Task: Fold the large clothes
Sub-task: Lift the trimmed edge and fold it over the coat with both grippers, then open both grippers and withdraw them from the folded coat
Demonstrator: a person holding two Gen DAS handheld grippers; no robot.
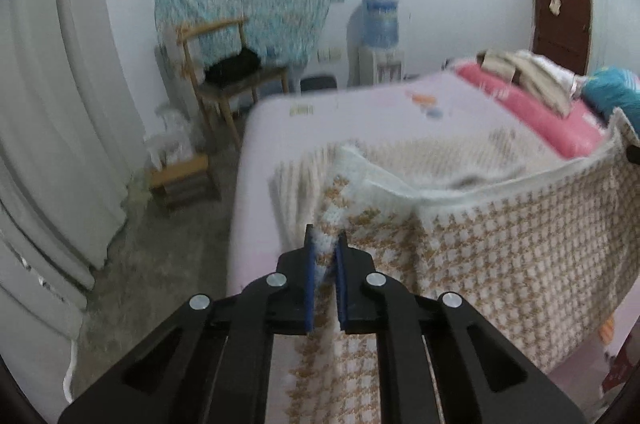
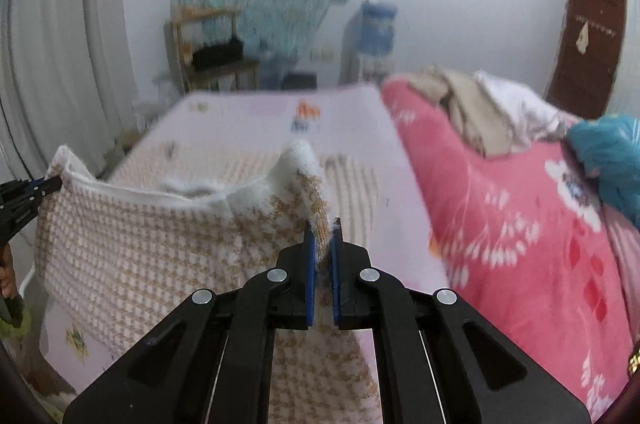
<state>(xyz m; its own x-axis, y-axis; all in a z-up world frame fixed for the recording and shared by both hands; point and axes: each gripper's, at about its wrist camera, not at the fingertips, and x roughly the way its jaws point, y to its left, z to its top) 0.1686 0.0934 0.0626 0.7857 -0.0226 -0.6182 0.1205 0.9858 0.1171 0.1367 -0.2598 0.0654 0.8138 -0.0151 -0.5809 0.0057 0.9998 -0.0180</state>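
A large knitted garment (image 1: 488,248) in a tan and white houndstooth pattern with a white edge hangs stretched above the bed. My left gripper (image 1: 325,244) is shut on its left corner. My right gripper (image 2: 323,230) is shut on its right corner (image 2: 308,176). The garment (image 2: 132,244) sags between the two grips, and its far part lies on the bed. The left gripper (image 2: 48,186) also shows at the left edge of the right wrist view. The right gripper shows only as a dark tip (image 1: 633,154) at the right edge of the left wrist view.
The bed has a pale pink sheet (image 1: 360,112). A pink floral quilt (image 2: 520,224) lies along its right side with a heap of beige and white clothes (image 2: 480,104) and a teal item (image 2: 608,152). A wooden chair (image 1: 228,72), a small stool (image 1: 184,180) and a water dispenser (image 1: 380,40) stand beyond.
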